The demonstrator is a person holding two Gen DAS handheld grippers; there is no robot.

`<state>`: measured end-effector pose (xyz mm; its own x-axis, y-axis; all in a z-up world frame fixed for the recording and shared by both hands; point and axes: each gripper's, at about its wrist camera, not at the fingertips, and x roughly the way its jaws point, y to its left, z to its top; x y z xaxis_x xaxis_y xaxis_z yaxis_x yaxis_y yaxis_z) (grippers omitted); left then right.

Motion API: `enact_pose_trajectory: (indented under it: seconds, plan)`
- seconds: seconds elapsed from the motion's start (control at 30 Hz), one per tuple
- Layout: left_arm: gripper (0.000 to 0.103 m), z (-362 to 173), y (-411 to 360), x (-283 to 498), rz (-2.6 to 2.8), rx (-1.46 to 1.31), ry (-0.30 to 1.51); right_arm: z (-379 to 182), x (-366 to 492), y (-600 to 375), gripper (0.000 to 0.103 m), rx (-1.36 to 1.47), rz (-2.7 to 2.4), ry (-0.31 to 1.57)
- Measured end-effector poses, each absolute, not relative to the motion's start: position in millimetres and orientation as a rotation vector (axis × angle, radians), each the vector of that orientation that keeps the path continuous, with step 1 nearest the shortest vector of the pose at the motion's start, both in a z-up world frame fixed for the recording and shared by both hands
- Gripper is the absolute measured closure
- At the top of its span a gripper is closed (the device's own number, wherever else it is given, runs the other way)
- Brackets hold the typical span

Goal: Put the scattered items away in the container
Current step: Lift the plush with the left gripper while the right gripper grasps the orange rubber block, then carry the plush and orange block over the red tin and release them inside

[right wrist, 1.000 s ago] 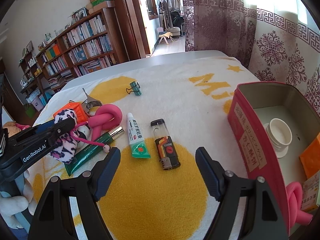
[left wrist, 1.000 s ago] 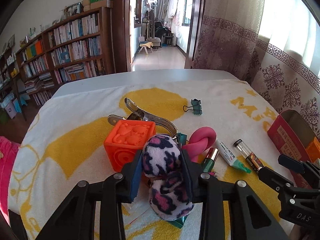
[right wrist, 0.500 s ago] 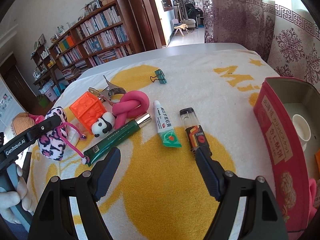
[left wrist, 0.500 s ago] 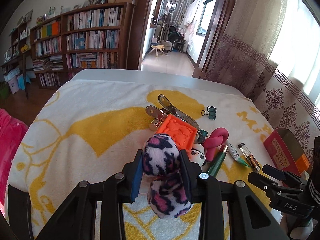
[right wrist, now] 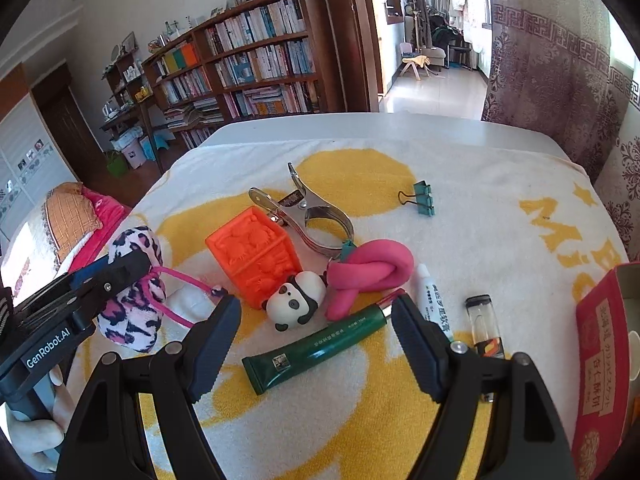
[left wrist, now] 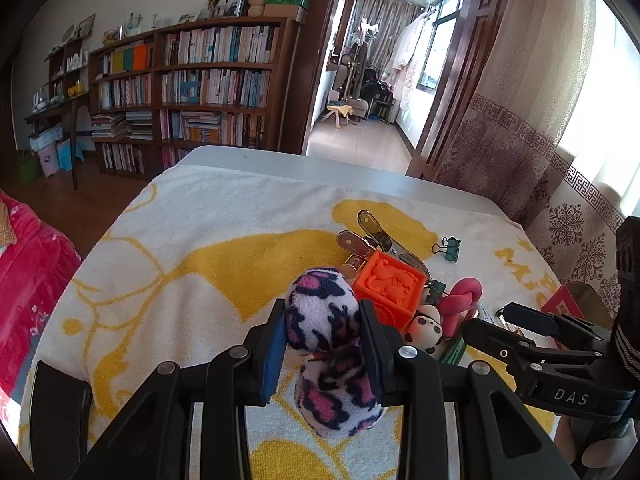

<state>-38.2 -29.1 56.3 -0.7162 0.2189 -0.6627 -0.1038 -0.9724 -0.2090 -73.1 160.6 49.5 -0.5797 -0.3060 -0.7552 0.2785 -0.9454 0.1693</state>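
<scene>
Plush (left wrist: 326, 322) now hangs clear of the pile in your left gripper (left wrist: 323, 344), jaws clamped on it, lifted leftward away from the box (right wrist: 600, 356) at lower right. Right gripper (right wrist: 316, 332) has moved in over the tube (right wrist: 316, 350), jaws wide and empty.

Leopard-print plush (left wrist: 326, 320) clamped aloft; red tin (right wrist: 600, 344) open at right

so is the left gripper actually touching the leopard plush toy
Touching. In the left wrist view the left gripper has both pads pressed against the plush toy, whose fur bulges around them; the right wrist view shows it lifted off the towel.
</scene>
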Motion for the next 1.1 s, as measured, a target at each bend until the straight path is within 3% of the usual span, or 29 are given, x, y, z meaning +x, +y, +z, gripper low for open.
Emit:
enact_pose_trajectory:
  seconds: [0.5,0.53,0.63,1.1]
  plan:
    - [0.067,49,-44,-44,2.774,-1.129,-0.304,18,-120,99,0.024,1.215,-2.418,0.185]
    - [0.067,49,-45,-44,2.775,-1.131,-0.308,16,-120,99,0.034,1.221,-2.413,0.173]
    - [0.067,49,-45,-44,2.772,-1.132,-0.310,18,-114,99,0.036,1.204,-2.430,0.167]
    - [0.067,67,-29,-31,2.717,-1.058,-0.300,62,-57,152,0.038,1.061,-2.576,-0.026]
